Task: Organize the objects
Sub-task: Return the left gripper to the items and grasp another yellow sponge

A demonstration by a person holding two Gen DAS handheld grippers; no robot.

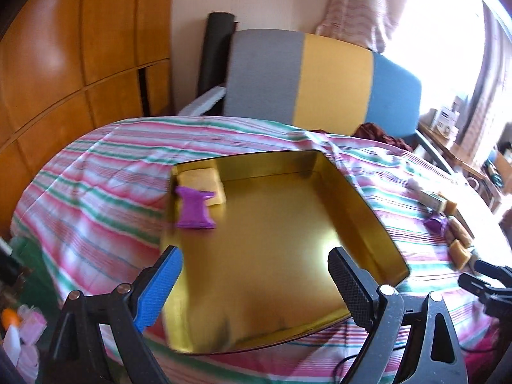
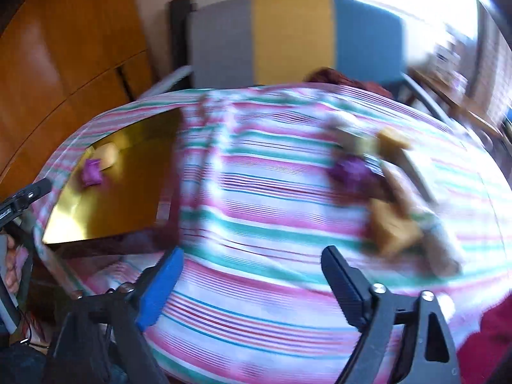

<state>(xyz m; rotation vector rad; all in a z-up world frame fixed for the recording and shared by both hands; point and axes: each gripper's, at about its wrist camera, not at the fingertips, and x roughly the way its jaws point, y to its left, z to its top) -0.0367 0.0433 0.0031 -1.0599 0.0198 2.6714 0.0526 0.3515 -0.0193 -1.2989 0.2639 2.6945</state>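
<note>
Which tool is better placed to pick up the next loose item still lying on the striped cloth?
Probably the right tool: open and empty, it faces the loose purple piece and tan blocks. The left tool, also open, hangs over the gold tin.

Blown-out daylight from the window [image 1: 448,16] at right; heavy motion blur, fisheye-bent edges.

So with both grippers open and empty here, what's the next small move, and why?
Probably the right gripper reaches toward the purple piece among the loose items on the striped cloth. The gold tray already holds one purple piece and a yellow block.
</note>
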